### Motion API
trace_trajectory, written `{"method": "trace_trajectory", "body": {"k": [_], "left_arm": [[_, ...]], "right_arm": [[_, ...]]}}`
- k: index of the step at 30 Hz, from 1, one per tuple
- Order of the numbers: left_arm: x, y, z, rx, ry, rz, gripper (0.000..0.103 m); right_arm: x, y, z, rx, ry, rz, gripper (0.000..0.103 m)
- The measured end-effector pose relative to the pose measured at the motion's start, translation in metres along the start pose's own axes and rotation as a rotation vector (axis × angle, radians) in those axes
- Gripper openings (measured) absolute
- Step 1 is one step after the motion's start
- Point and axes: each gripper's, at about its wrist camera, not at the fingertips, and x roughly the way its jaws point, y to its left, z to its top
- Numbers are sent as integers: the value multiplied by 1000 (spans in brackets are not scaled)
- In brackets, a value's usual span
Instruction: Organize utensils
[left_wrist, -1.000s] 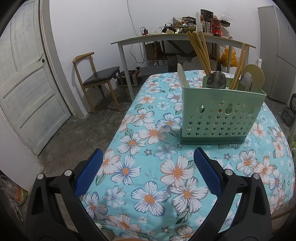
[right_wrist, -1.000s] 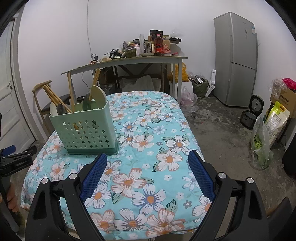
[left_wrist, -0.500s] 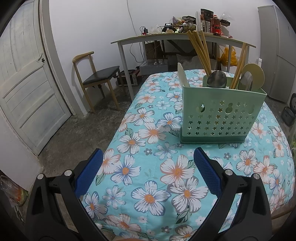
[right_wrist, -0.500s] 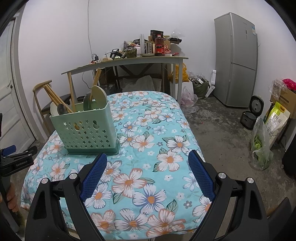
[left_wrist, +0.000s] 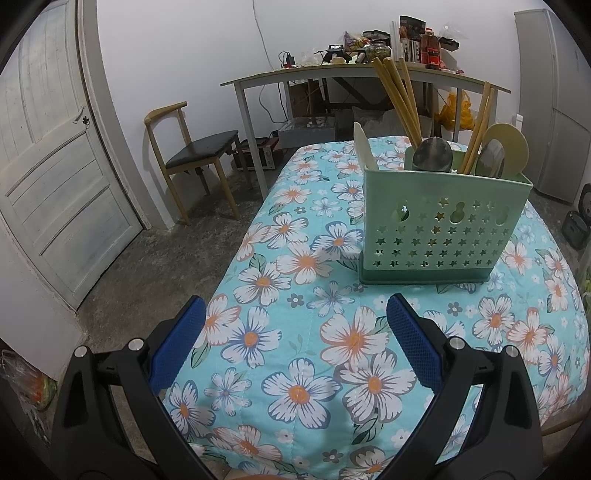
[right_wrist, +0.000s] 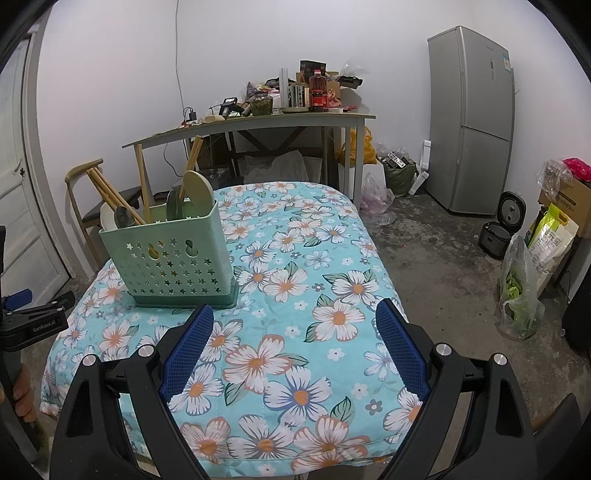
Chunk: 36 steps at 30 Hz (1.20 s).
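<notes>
A green utensil holder (left_wrist: 439, 225) (right_wrist: 173, 258) with star-shaped holes stands upright on the floral table cover (left_wrist: 314, 332) (right_wrist: 295, 295). Wooden chopsticks (left_wrist: 399, 99), a metal spoon (left_wrist: 432, 155) and pale spoons (left_wrist: 508, 149) stick out of its top. My left gripper (left_wrist: 295, 312) hangs open over the near left part of the table, short of the holder, with nothing between its blue pads. My right gripper (right_wrist: 295, 314) is open as well, over the near edge and to the right of the holder, holding nothing.
A wooden chair (left_wrist: 184, 151) and a white door (left_wrist: 55, 184) are on the left. A cluttered desk (right_wrist: 258, 122) stands behind the table and a grey fridge (right_wrist: 472, 122) at the back right. Bags (right_wrist: 521, 291) and a rice cooker (right_wrist: 502, 229) sit on the floor.
</notes>
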Motion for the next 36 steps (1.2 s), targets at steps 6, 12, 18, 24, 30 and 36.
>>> {"method": "trace_trajectory", "body": {"k": [6, 12, 18, 24, 30, 36], "left_arm": [[0, 0, 0, 0, 0, 0, 95], [0, 0, 0, 1, 1, 0, 95], [0, 0, 0, 1, 1, 0, 95], [0, 0, 0, 2, 2, 0, 95], [0, 0, 0, 2, 2, -4, 95], [0, -2, -2, 8, 8, -8, 95]], "right_arm": [[0, 0, 0, 0, 0, 0, 87], [0, 0, 0, 0, -1, 0, 87], [0, 0, -1, 0, 0, 0, 87], [0, 1, -1, 0, -1, -1, 87], [0, 1, -1, 0, -1, 0, 87], [0, 1, -1, 0, -1, -1, 87]]}}
